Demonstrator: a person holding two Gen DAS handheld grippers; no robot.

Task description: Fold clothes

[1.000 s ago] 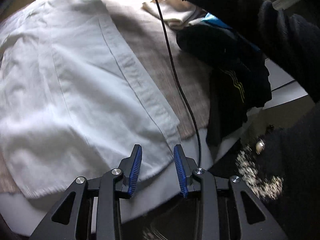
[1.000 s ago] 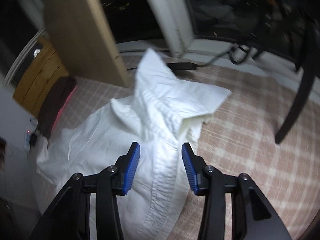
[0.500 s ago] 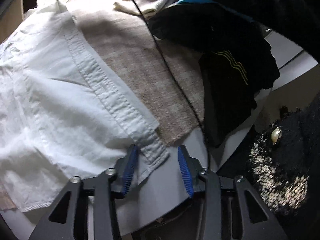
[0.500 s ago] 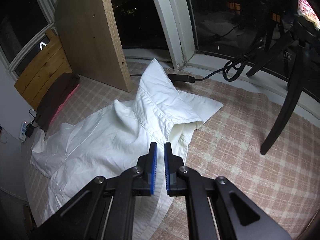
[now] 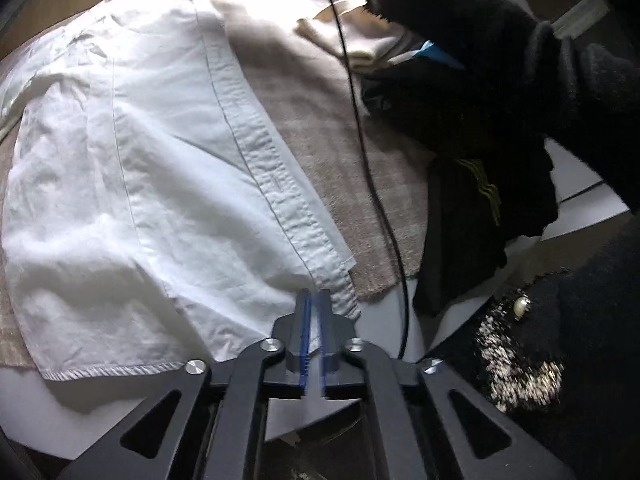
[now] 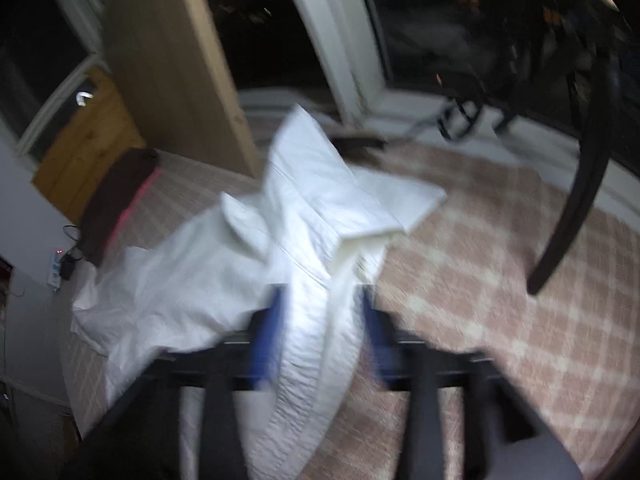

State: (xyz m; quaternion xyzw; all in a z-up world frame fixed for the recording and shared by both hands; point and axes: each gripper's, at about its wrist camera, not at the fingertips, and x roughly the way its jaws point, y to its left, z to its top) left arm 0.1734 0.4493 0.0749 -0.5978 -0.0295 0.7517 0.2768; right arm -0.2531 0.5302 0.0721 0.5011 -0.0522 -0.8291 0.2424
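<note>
White dress shirt (image 5: 152, 168) lies spread flat on a beige checked cloth (image 5: 340, 168) over the surface, button placket (image 5: 280, 184) running toward our left tool (image 5: 314, 300). We note the left tool's jaws have just been closing and now stand nearly together, pinching the shirt's lower hem corner, with white fabric showing between the blue pads. A black cable (image 5: 372, 168) crosses the cloth just beside the placket. Right of it sits a pile of dark clothing (image 5: 480, 184), with a folded cream garment (image 5: 360, 40) farther back. A black fuzzy sleeve (image 5: 500, 40) reaches across the upper right.

From the right wrist view, blurred, we see the collar end of the shirt (image 6: 320, 208), its collar standing up and folded over, the placket bunched and running down between the jaws of our right tool (image 6: 320, 320). Those jaws have just been opening and stand spread on either side of the fabric; the blur keeps us from telling whether the pads touch it. A dark chair leg (image 6: 576, 184) stands at right.
</note>
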